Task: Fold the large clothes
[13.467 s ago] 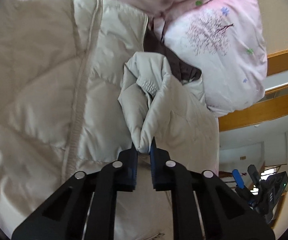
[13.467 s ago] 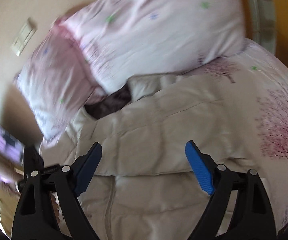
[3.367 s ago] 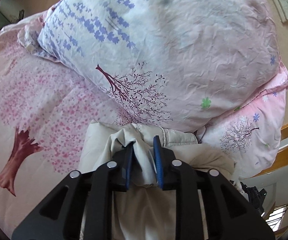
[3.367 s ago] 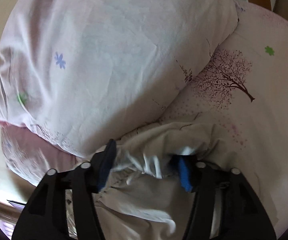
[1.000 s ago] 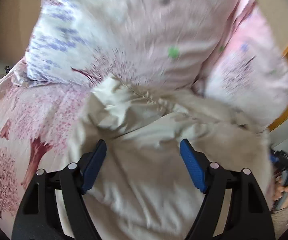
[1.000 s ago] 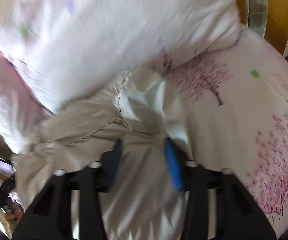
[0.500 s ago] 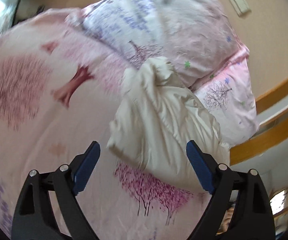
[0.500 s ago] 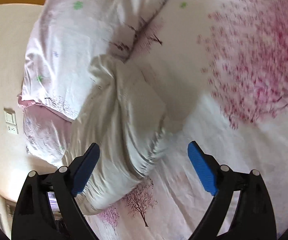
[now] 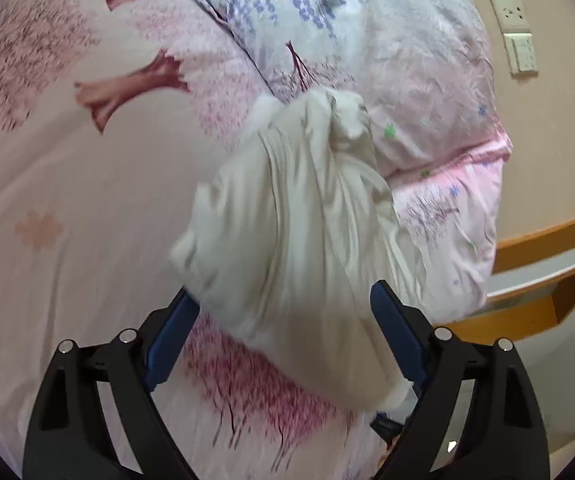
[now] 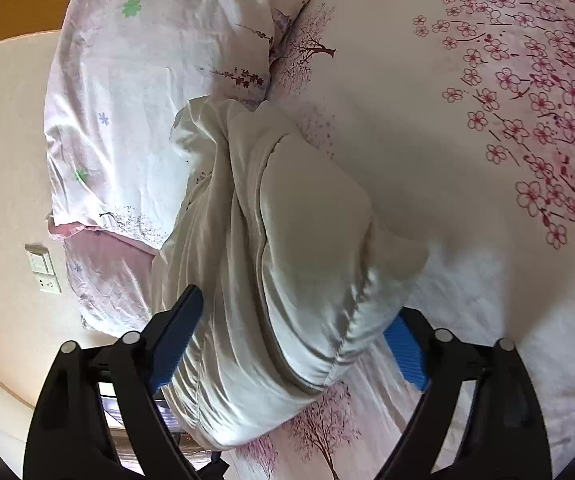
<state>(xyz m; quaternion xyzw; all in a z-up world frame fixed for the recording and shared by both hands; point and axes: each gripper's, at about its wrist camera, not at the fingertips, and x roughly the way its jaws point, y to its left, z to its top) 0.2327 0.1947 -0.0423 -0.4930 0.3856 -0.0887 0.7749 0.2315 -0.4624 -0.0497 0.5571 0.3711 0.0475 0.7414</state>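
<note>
Lying in a thick folded bundle on the blossom-printed bedsheet (image 9: 47, 208), the cream padded jacket (image 9: 295, 232) has its far end pushed up against the pillows (image 9: 367, 40) at about twelve o'clock in both wrist views. In the left wrist view the left gripper (image 9: 283, 320) has its jaws spread wide, one blue pad at seven o'clock by the bundle's near corner and the other at five o'clock along its opposite edge; the jacket's near end sits between them, but they do not pinch it. In the right wrist view the right gripper (image 10: 295, 328) is also wide, its jaws closing a little, with the jacket's (image 10: 287, 240) rounded fold filling the gap and partly covering the pad at four o'clock; no grip on the cloth shows. A wall socket and switch (image 10: 43, 272) sit at nine o'clock there, beyond the pink pillow (image 10: 103, 276), and a wooden ledge (image 9: 547, 280) runs at three o'clock in the left view.
</note>
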